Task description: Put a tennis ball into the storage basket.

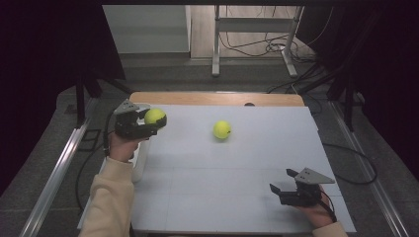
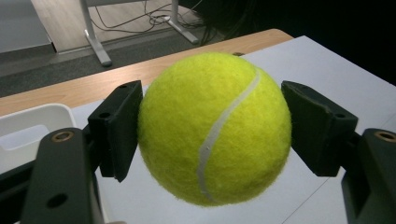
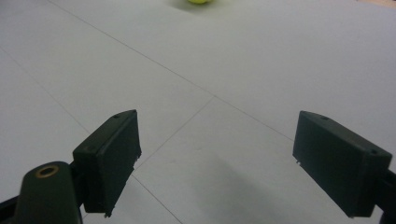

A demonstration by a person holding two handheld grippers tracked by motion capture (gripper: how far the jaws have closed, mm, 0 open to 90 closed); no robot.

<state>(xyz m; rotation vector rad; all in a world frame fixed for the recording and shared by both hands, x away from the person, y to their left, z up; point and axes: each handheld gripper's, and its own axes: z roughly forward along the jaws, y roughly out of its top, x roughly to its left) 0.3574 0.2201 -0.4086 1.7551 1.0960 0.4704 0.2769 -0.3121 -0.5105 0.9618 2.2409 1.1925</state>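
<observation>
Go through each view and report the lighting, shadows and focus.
High view: dim, dark margins, white table sheet evenly lit. Left gripper view: fuzzy yellow-green tennis ball sharp, background floor soft. Right gripper view: black jaws slightly soft, faint shadow between them, no glare.

Left gripper (image 1: 148, 123) clamped, right gripper (image 1: 281, 180) agape.

The high view looks down on the desk (image 1: 237, 168); both gripper views skim it closely, sharing its white top.

Ball (image 1: 222, 130) mid-table (image 1: 247, 197), bin (image 1: 140, 163) left
</observation>
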